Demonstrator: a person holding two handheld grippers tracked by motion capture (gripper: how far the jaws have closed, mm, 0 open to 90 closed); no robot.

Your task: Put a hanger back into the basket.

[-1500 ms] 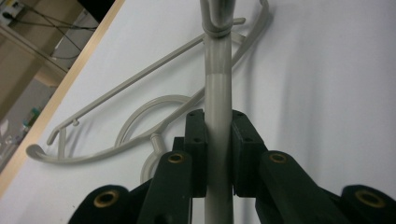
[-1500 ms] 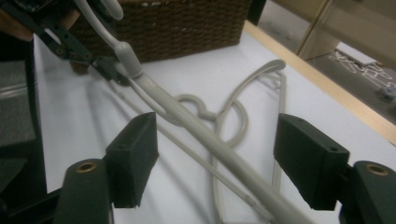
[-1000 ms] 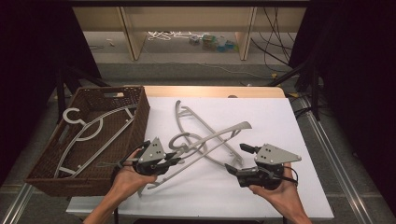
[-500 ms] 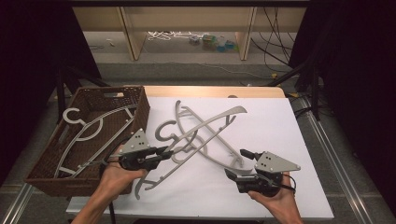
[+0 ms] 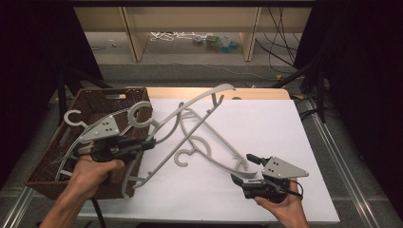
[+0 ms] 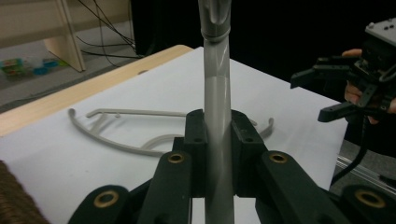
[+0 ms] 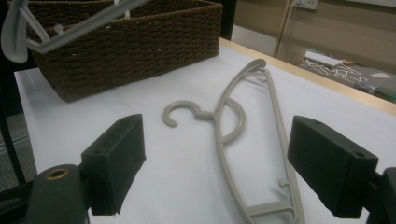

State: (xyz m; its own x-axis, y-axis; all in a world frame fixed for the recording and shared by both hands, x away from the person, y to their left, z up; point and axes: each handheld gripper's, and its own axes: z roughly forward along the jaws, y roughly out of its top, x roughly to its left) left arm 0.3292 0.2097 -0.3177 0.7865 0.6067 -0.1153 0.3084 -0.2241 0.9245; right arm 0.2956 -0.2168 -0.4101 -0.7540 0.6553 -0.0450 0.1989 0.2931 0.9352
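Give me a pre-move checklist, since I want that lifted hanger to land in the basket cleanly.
1. Left gripper shut on the lifted hanger: ok, its jaws clamp the bar in the left gripper view.
2. Lifted hanger free of the hanger on the table: cannot tell, they cross in the high view.
3. Room in the basket: cannot tell, another hanger already lies inside.
4. Right gripper out of the path: ok, open and off to the side.
5. Hanger on the table lying flat on the white surface: ok.
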